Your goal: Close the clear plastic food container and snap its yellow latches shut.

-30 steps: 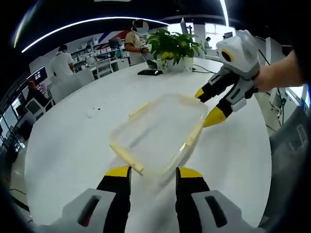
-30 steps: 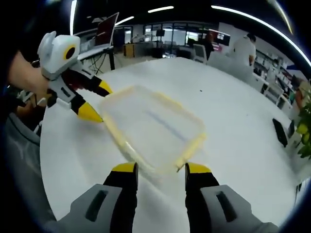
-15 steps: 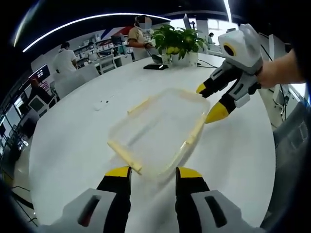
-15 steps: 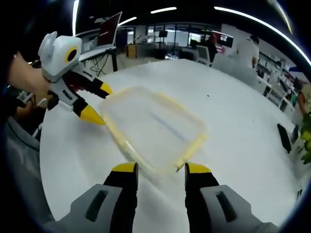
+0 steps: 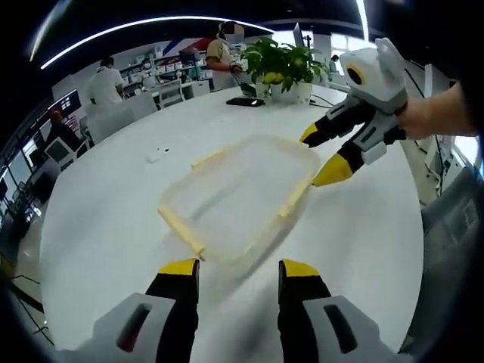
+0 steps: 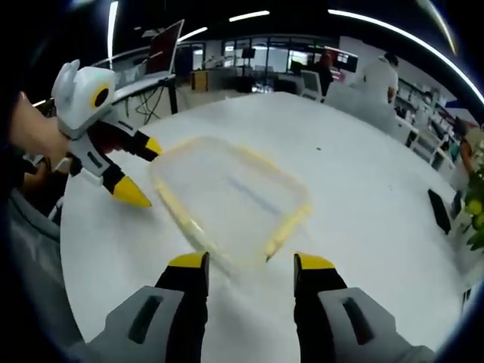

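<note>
A clear plastic food container with its lid on lies flat on the round white table. Yellow latches run along its sides; a second one is on the right. My left gripper is open just short of the container's near edge. From the right, my right gripper is open beside the far right corner. In the right gripper view the container lies ahead of the open right gripper, and the left gripper is open, a little off the container's left side.
A potted plant and a black phone stand at the far side of the table, and a small white bit lies left of the container. People sit at desks beyond. The phone lies near the table's right edge.
Both grippers have drawn back slightly from the container. The left gripper's lower tip, earlier at the container's edge, now stands apart from it. The container has not visibly moved.
</note>
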